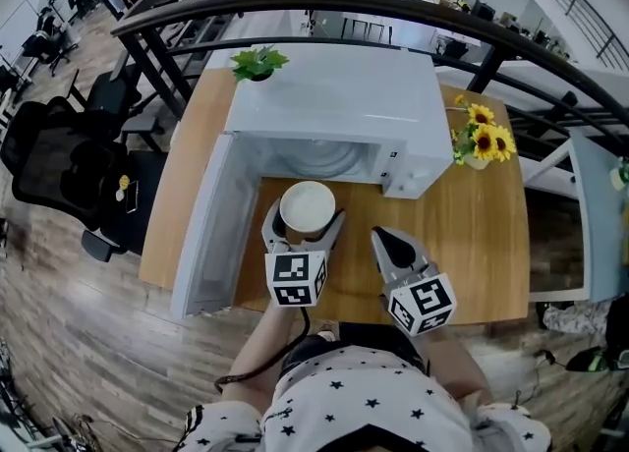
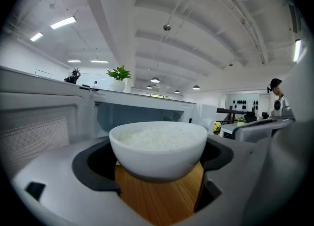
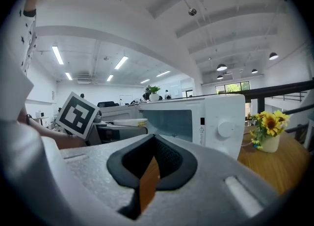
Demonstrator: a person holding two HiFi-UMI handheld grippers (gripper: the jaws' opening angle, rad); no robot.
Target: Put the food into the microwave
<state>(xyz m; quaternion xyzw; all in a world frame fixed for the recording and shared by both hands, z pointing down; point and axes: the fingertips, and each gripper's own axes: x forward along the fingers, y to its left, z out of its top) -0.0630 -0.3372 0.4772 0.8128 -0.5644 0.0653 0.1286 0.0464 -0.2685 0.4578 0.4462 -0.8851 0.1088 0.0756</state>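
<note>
Left tongs [image 1: 306,216] clamped on bowl of rice [image 2: 158,146] before open microwave [image 1: 334,106], right tongs [image 3: 149,171] all but shut, empty, sliver of bench [image 3: 147,183] through gap in right gripper view alone.

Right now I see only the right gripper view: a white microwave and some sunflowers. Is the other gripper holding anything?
Observer: Yes. The left gripper is shut on a white bowl.
Operator: What is in it?
Observer: White rice, nearly up to the rim.
Operator: Is the oven ready for it?
Observer: The door stands wide open to the left. The bowl is just in front of the microwave, not yet inside.
</note>
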